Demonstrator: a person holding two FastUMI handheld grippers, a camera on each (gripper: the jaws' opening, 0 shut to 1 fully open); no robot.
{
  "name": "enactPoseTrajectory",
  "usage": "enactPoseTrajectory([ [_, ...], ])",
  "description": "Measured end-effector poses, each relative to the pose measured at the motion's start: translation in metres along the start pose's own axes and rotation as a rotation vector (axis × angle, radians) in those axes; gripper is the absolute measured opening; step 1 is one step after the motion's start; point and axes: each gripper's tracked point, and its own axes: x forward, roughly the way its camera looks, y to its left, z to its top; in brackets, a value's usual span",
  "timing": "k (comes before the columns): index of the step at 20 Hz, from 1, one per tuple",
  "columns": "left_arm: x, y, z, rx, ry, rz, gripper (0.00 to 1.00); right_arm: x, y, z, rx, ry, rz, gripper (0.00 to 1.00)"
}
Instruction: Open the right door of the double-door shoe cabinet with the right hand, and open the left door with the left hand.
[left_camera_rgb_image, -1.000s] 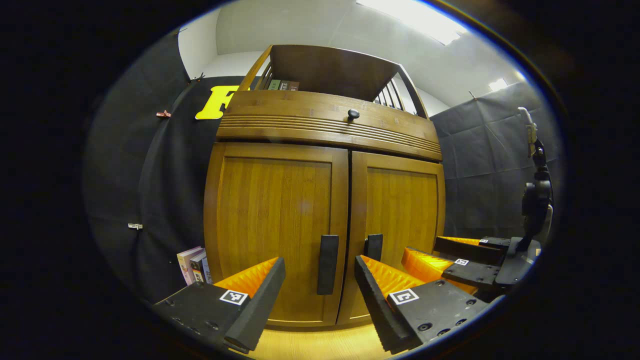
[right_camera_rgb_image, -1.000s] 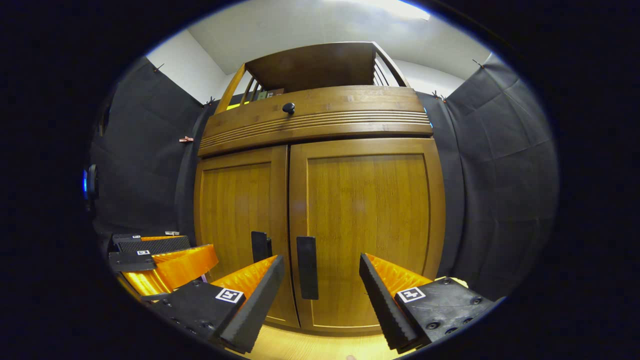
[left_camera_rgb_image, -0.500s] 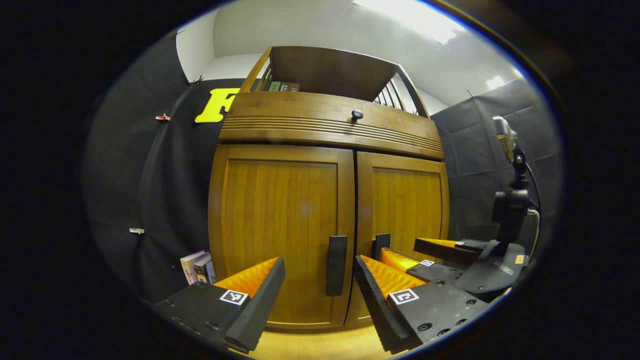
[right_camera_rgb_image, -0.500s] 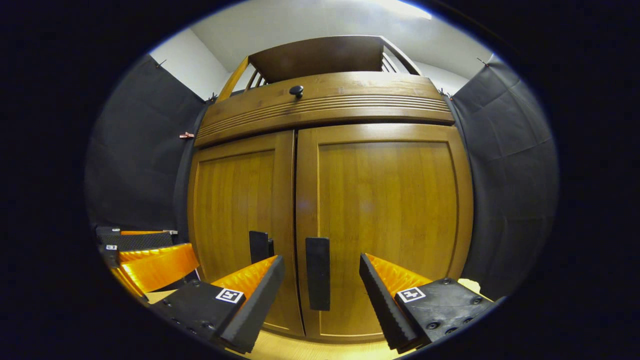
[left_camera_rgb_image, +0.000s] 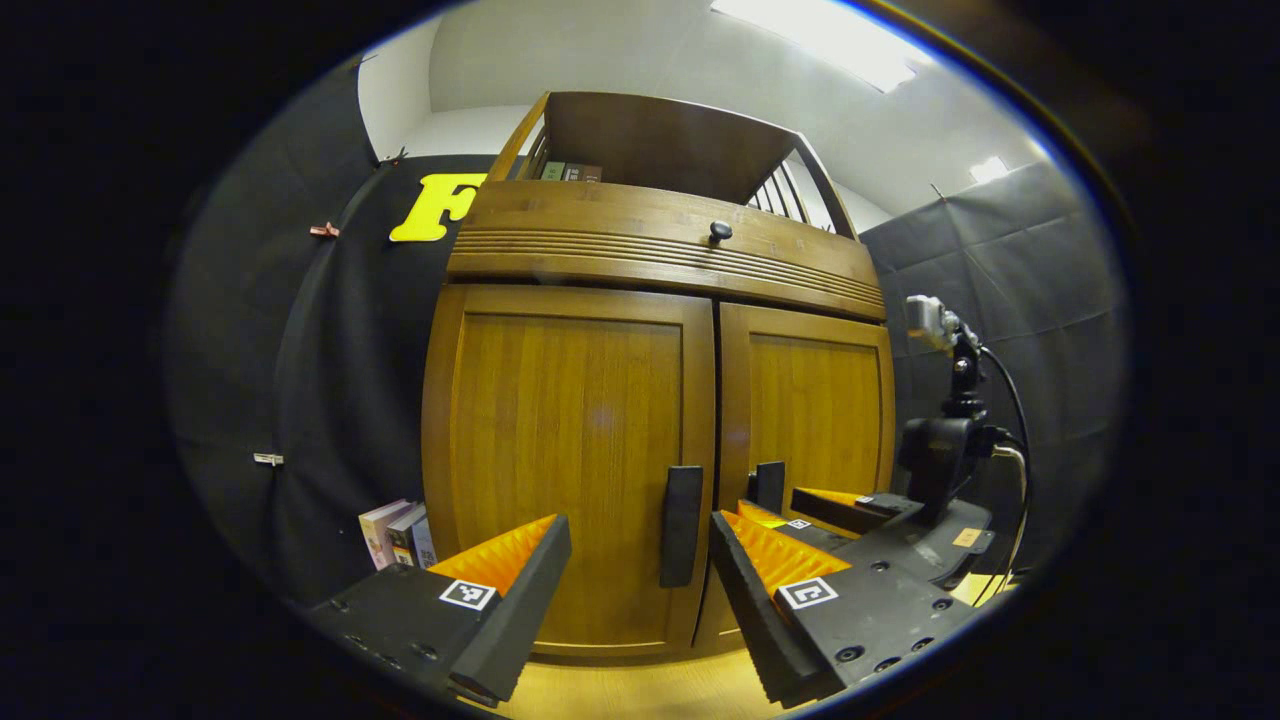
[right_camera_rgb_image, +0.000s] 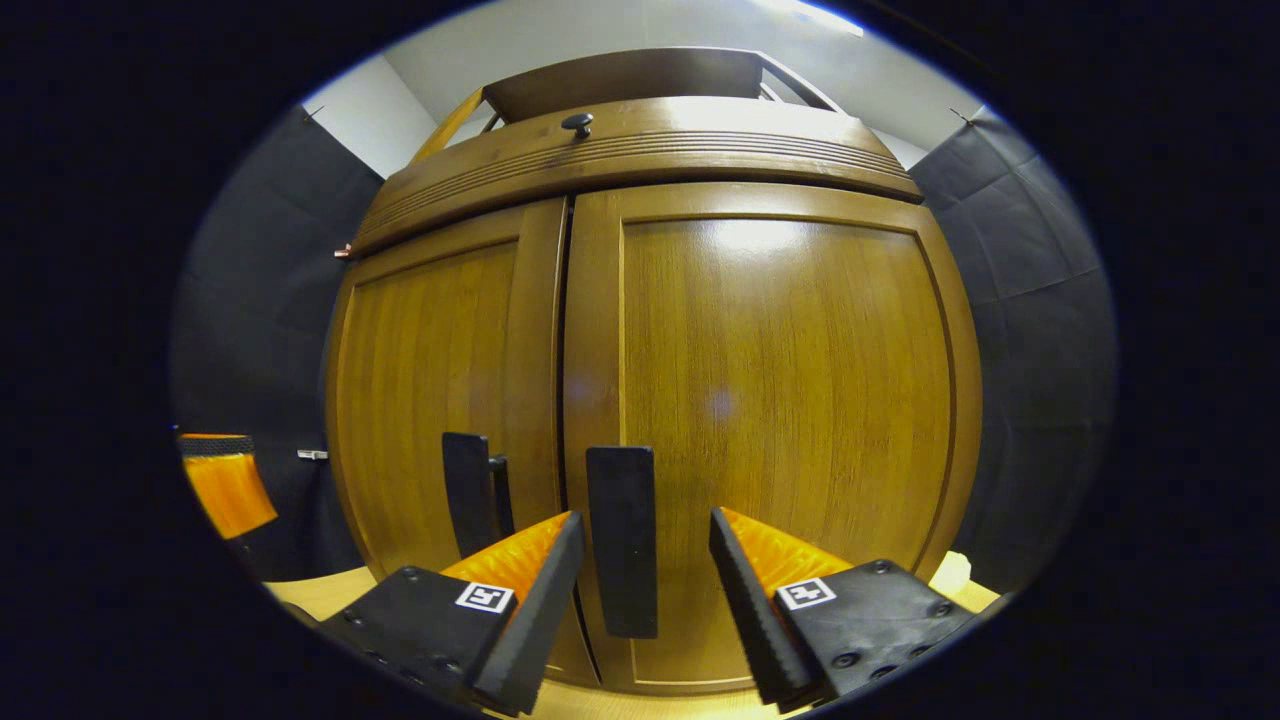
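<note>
Between the spread right tongs, the right door handle; left tongs likewise agape before the left door handle.

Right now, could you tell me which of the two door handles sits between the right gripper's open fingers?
The right door's handle: it stands in the right gripper's gap, ungripped. The left door's handle lies outside it.

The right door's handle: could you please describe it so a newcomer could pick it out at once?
Find the wooden shoe cabinet with two closed doors. On the right door, low beside the centre seam, stands a dark upright bar, the right door's handle. Unlike its twin, it lies between the right hand-held gripper fingers.
</note>
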Motion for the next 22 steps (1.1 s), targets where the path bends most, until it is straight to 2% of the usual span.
enactPoseTrajectory([
  [2,0.001,0.001,-0.002,-0.003,0.004,-0.003,0.89,0.006,0.002,-0.003,-0.007,-0.004,0.008,0.73],
  [3,0.001,0.002,-0.006,-0.005,0.01,-0.003,0.85,0.008,0.005,-0.006,-0.01,0.002,0.014,0.73],
  [4,0.002,0.003,-0.008,-0.007,0.016,-0.004,0.87,0.008,0.008,-0.008,-0.003,0.007,0.023,0.66],
  [7,0.002,0.007,-0.016,-0.017,0.033,-0.001,0.85,0.007,0.013,-0.01,-0.02,0.001,0.024,0.45],
  [8,0.001,0.01,-0.018,-0.017,0.04,0.007,0.87,0.007,0.011,-0.011,-0.034,0.003,0.013,0.33],
  [9,0.001,0.013,-0.02,-0.018,0.045,0.014,0.87,0.007,0.01,-0.011,-0.045,-0.002,0.007,0.37],
  [10,0.0,0.015,-0.02,-0.018,0.045,0.022,0.87,0.006,0.011,-0.013,-0.043,0.003,0.005,0.33],
  [11,0.0,0.018,-0.02,-0.017,0.045,0.031,0.88,0.008,0.011,-0.012,-0.044,0.002,0.009,0.19],
  [15,-0.009,0.018,-0.014,-0.008,0.034,0.042,0.87,0.002,0.012,-0.012,-0.029,0.023,0.045,0.19],
  [16,-0.011,0.018,-0.011,-0.008,0.028,0.044,0.85,0.0,0.013,-0.01,-0.029,0.023,0.051,0.24],
  [17,-0.013,0.017,-0.011,-0.006,0.024,0.047,0.87,-0.004,0.013,-0.007,-0.03,0.022,0.058,0.19],
  [19,-0.018,0.015,-0.008,-0.001,0.02,0.055,0.87,-0.014,0.015,-0.005,-0.024,0.024,0.079,0.19],
  [20,-0.019,0.013,-0.007,-0.001,0.02,0.057,0.87,-0.023,0.013,-0.006,-0.019,0.025,0.093,0.24],
  [22,-0.021,0.007,-0.006,-0.006,0.019,0.054,0.87,-0.034,0.012,-0.004,-0.012,0.032,0.117,0.24],
])
